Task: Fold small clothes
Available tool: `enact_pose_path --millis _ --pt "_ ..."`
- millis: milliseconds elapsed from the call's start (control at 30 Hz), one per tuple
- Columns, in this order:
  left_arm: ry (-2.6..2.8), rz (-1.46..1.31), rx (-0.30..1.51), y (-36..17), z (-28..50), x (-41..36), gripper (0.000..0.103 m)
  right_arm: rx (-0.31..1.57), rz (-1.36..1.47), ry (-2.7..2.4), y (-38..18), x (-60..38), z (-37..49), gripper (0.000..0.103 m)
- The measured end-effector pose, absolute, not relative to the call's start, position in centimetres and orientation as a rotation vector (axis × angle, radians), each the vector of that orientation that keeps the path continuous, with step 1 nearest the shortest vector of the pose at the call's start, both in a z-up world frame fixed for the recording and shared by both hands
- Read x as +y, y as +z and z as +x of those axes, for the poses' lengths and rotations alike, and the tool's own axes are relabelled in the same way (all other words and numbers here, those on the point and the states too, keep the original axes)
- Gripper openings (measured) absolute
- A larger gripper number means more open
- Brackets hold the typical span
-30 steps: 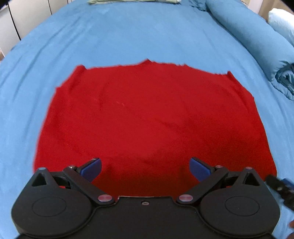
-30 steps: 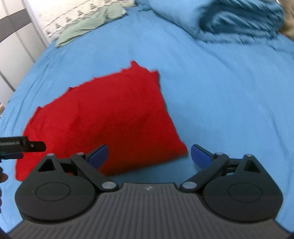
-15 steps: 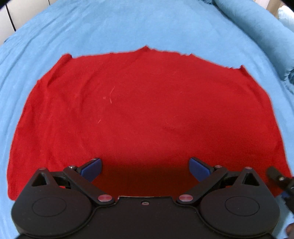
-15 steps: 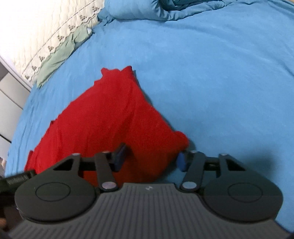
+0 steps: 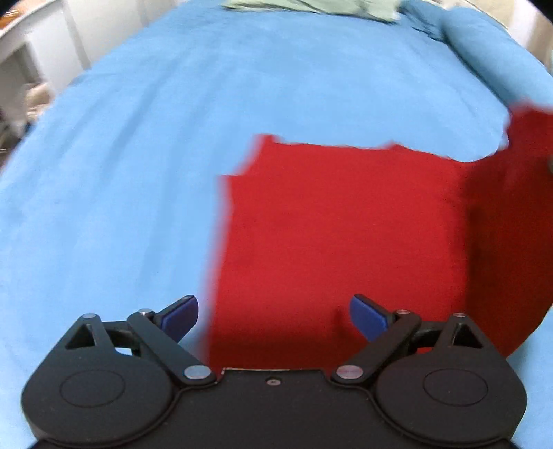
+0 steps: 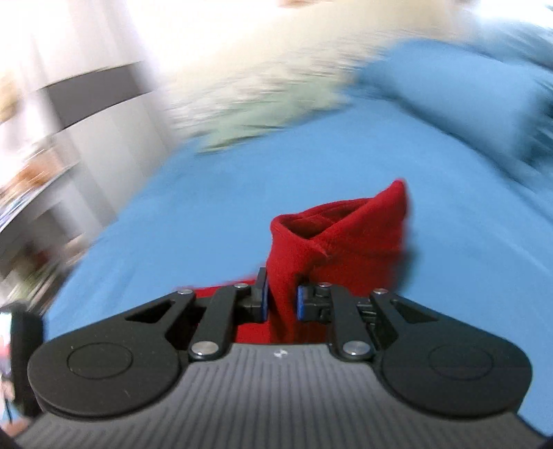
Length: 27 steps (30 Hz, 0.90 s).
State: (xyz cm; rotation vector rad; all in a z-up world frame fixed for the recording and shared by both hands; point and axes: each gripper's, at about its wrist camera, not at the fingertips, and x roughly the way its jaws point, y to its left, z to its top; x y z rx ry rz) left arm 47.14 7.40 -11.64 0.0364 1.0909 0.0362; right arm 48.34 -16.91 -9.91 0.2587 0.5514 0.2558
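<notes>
Right tool [image 6: 281, 302] grips one red garment [image 5: 338, 235]; left tool [image 5: 273, 312] gapes wide above one blue bedsheet [image 5: 138, 172]

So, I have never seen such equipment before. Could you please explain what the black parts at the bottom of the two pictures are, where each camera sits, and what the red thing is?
There is no robot here. A person holds a two-finger gripper in each hand, and each gripper carries a wide-angle camera that looks forward along its fingers. The black parts are the grippers themselves.

In the left view, the left gripper is open and holds nothing. It hovers over a red cloth that lies on a blue bedsheet.

In the right view, the right gripper is shut on a bunched part of the same red cloth. This picture is blurred. A rolled blue duvet and some pale green fabric lie at the far end of the bed.
</notes>
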Motion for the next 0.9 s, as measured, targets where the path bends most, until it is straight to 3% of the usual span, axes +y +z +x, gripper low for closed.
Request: enact_pose_path --millis 100,267,367,433,500,633,767,867,900 --pt "0.113 0.032 1.093 -11.4 45.5 12.8 0.097 0.585 0.144 0.485 -11.3 -10.1 48.5 0.029" --pt "0.209 -0.009 1.155 -14.1 42.5 19.4 0.097 0.778 -0.098 0.622 -19.8 -1.6 48.2 0.028" --pt "0.23 -0.055 1.174 -14.8 41.0 21.7 0.097 0.811 -0.167 0.578 -21.9 0.0 47.6 0.039" --pt "0.223 -0.086 1.166 -14.5 40.3 22.5 0.097 0.775 -0.223 0.601 -21.1 0.4 46.6 0.071" --pt "0.205 -0.115 1.149 -13.6 40.2 22.5 0.097 0.706 -0.264 0.618 -19.5 -0.2 44.6 0.085" --pt "0.118 -0.189 1.112 -11.7 39.8 21.5 0.097 0.664 -0.301 0.516 -17.4 -3.1 41.3 0.085" --pt "0.028 -0.212 1.11 -11.7 41.0 18.6 0.097 0.773 -0.314 0.33 -19.1 -6.4 40.9 0.082" --pt "0.006 -0.138 1.124 -12.7 42.3 16.6 0.097 0.848 -0.315 0.266 -21.6 -8.4 41.2 0.073" --pt "-0.003 -0.119 1.125 -13.1 42.6 15.9 0.097 0.862 -0.326 0.248 -22.3 -8.6 41.4 0.065"
